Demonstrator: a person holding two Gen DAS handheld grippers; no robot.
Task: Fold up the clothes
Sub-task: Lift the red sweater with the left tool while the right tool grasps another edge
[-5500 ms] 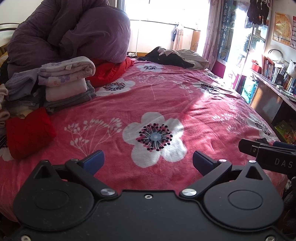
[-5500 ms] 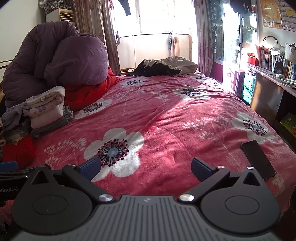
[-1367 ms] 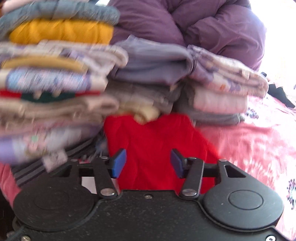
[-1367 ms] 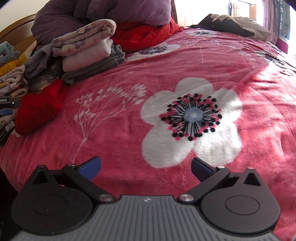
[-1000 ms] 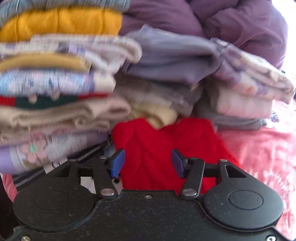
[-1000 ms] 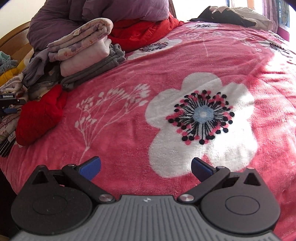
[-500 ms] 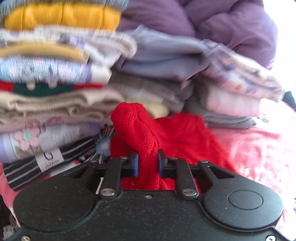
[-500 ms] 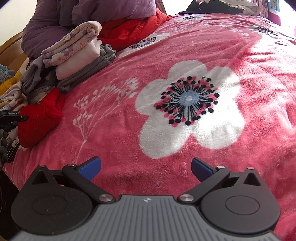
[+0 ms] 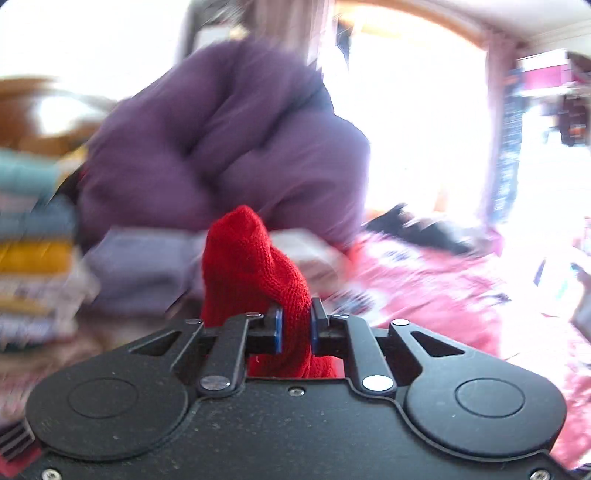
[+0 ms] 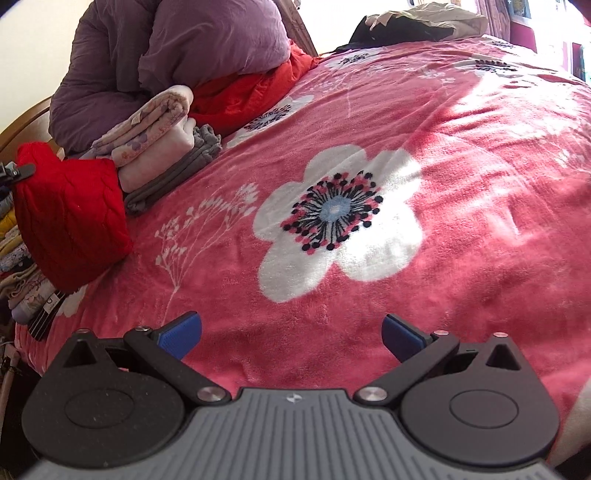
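A red knit sweater [image 9: 251, 266] bulges up between the blue pads of my left gripper [image 9: 294, 321], whose jaws are closing and pinch a fold of it. In the right wrist view the same red sweater [image 10: 70, 214] hangs raised at the bed's left edge, its top held by the left gripper's black tip [image 10: 16, 171] and its lower part touching the blanket. My right gripper [image 10: 291, 332] is open and holds nothing, low over the pink floral blanket [image 10: 461, 192], well to the right of the sweater.
Folded clothes [image 10: 159, 125] are stacked beside the sweater, with a taller pile [image 9: 33, 258] at the far left. Behind them lie a purple duvet [image 10: 166, 55] and an orange-red cloth [image 10: 251, 88]. Dark and beige garments [image 10: 417, 22] lie at the far end of the bed.
My left gripper shut on a fold of the red sweater, then rose and swung right, pulling the sweater up off the bed. The right gripper drifted a little and stayed open.
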